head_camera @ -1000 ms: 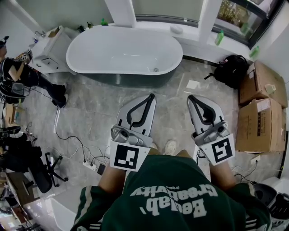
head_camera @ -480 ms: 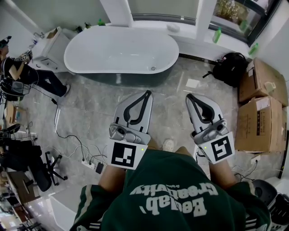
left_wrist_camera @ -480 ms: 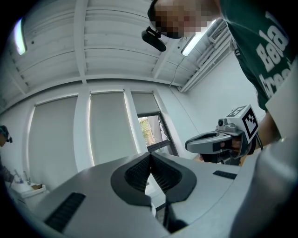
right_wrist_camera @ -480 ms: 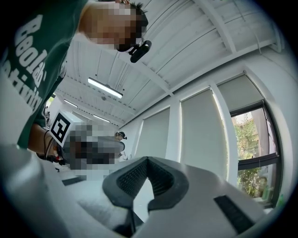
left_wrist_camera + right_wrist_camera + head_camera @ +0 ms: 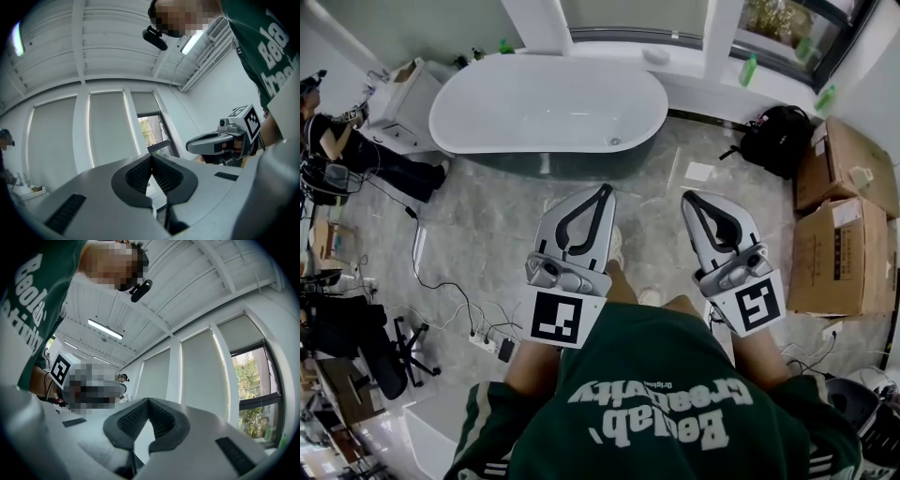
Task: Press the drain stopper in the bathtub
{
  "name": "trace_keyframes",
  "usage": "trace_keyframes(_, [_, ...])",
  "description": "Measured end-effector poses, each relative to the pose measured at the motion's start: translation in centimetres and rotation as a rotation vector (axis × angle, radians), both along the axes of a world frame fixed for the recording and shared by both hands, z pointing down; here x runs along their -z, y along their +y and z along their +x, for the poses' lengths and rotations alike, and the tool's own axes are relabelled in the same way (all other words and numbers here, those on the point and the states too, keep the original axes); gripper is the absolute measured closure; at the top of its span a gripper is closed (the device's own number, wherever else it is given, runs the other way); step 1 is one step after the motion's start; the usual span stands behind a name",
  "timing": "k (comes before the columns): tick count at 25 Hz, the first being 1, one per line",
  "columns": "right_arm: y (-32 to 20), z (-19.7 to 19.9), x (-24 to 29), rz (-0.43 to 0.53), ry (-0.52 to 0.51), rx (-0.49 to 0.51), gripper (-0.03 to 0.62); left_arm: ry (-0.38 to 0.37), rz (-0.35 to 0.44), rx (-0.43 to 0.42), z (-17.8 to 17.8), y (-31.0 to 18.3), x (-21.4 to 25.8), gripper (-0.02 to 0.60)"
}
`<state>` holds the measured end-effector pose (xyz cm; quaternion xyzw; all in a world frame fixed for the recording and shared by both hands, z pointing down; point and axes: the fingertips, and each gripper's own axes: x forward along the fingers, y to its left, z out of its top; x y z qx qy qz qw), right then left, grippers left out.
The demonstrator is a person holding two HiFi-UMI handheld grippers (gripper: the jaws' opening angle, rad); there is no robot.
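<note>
Grippers had edged toward bathtub (image 5: pixel 487 98). Left gripper (image 5: pixel 603 190), right gripper (image 5: pixel 687 197): jaws closed, empty. Drain stopper (image 5: pixel 615 142) by near rim, well apart. Risk: a long reach over the rim, tip missing stopper.

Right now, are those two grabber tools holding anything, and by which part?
Nothing is held. The left gripper and the right gripper both have their jaws closed together, empty, well short of the bathtub.

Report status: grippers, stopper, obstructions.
Left gripper, right gripper: shut, empty, well short of tub. Stopper in tub, untouched. Open floor ahead; person and cables off left.
</note>
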<state>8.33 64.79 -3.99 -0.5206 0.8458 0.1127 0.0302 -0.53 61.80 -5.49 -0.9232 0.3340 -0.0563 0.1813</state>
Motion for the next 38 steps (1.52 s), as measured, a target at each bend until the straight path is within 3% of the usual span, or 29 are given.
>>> trace_keyframes(16, [-5.1,0.8,-2.6,-0.003,-0.023,-0.012,0.582,0.005,-0.025,-0.031,1.6,-5.4,-3.4,0.574])
trace_keyframes(29, [-19.6,0.9,-2.9,-0.036,-0.019,-0.053,0.582,-0.003,-0.038,-0.091,2.4,-19.4,-4.0,0.573])
trace_keyframes(38, [-29.4,1.7,-5.3,-0.136,-0.029,-0.083,0.582,-0.003,-0.15,-0.139,3.4,-29.2,-6.3,0.574])
